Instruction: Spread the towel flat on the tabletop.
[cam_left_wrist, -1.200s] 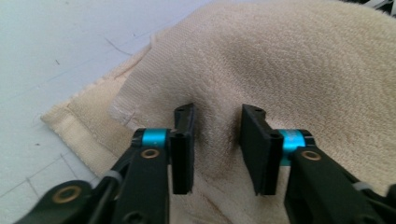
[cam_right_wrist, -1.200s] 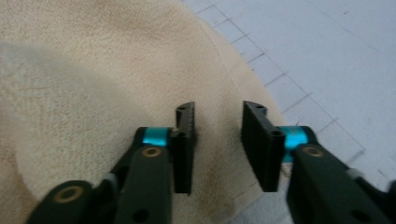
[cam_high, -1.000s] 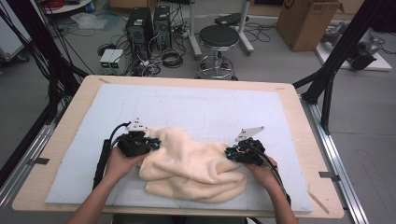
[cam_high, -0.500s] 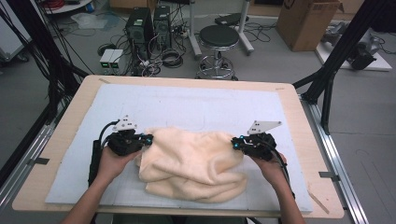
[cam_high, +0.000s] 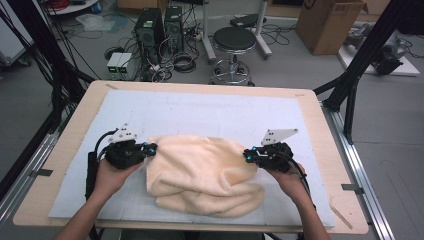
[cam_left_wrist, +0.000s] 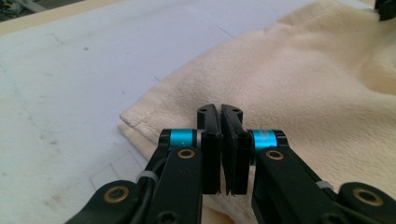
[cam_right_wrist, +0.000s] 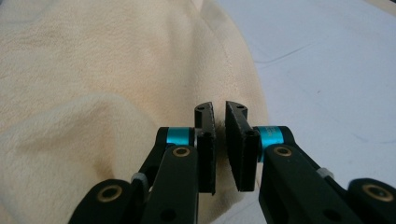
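As pinched: cream towel (cam_high: 205, 172), seemingly bunched.

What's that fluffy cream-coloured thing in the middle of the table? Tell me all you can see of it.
It is a cream towel of soft, nubby fabric, lying crumpled in loose folds on the pale blue mat. The left gripper view shows a stitched hem at one corner. The left tongs are shut on its left edge and the right tongs on its right edge, so the top layer is stretched between them while the rest bunches toward the near side.
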